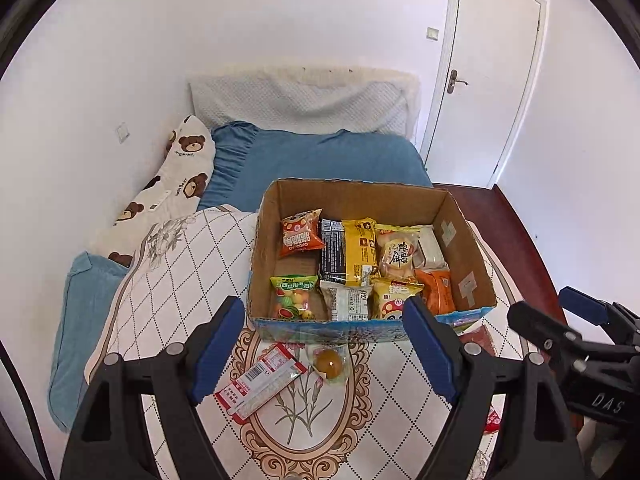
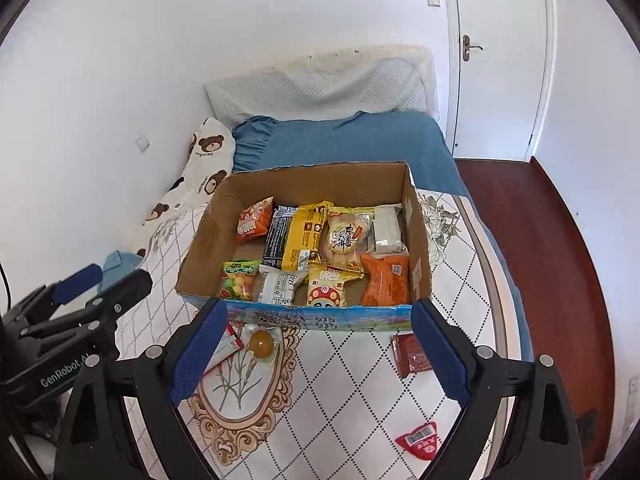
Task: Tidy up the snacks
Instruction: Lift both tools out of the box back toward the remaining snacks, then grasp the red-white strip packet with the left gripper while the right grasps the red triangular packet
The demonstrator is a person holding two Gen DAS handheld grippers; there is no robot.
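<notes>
An open cardboard box (image 1: 468,248) (image 2: 416,236) sits on the bed and holds several snack packets: orange, yellow, black, green and white ones. In front of it on the quilt lie a red-and-white packet (image 1: 260,380), a clear wrapper with a brown round sweet (image 1: 329,362) (image 2: 262,343), a dark red packet (image 2: 410,354) and a small red packet (image 2: 418,440). My left gripper (image 1: 324,308) hangs open above the loose snacks, nothing between its fingers. My right gripper (image 2: 320,308) is open too, empty, just before the box's near wall.
The white quilt (image 1: 168,280) (image 2: 360,380) with an oval flower print covers the near bed. A bear-print pillow (image 1: 176,184) and blue bedding (image 2: 340,140) lie behind the box. Dark red floor (image 2: 540,240) and a white door (image 2: 500,60) are to the right.
</notes>
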